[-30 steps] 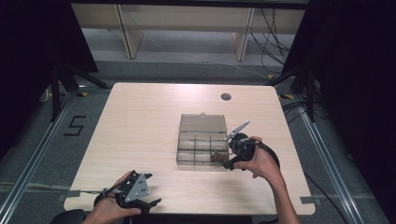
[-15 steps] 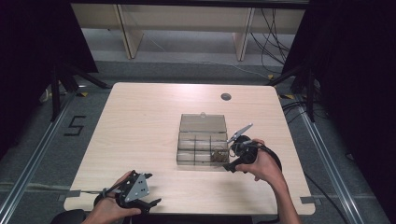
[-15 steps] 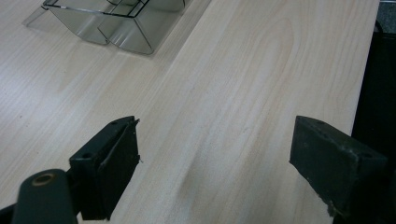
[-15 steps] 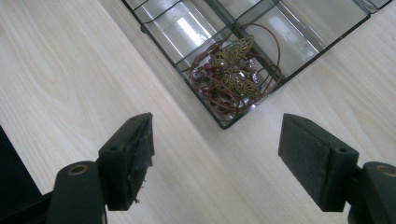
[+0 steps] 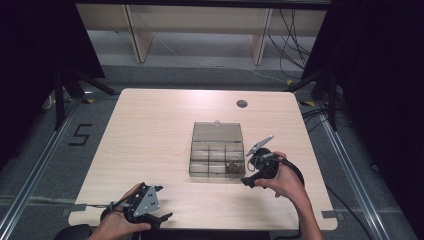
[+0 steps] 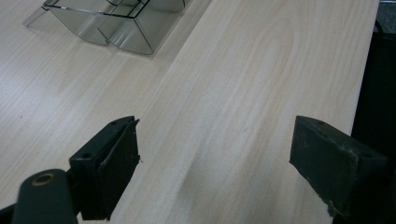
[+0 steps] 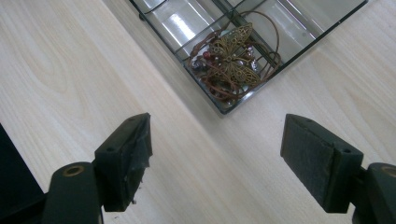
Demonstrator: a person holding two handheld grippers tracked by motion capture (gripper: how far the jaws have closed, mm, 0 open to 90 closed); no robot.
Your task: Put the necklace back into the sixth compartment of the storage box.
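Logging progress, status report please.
Right hand-held gripper open, empty, jaws just opening. Butterfly necklace in clear box's corner compartment. Left hand-held gripper open. Nothing blocking.

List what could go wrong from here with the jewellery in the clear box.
1. The right gripper, jaws just opened and empty, sits close beside the box's corner compartment; a careless swing might nudge the clear box across the table.
2. The butterfly pendant jewellery lies heaped with its cord looping up the compartment wall; it could snag or spill.
3. The upright lid may trap that cord if closed.
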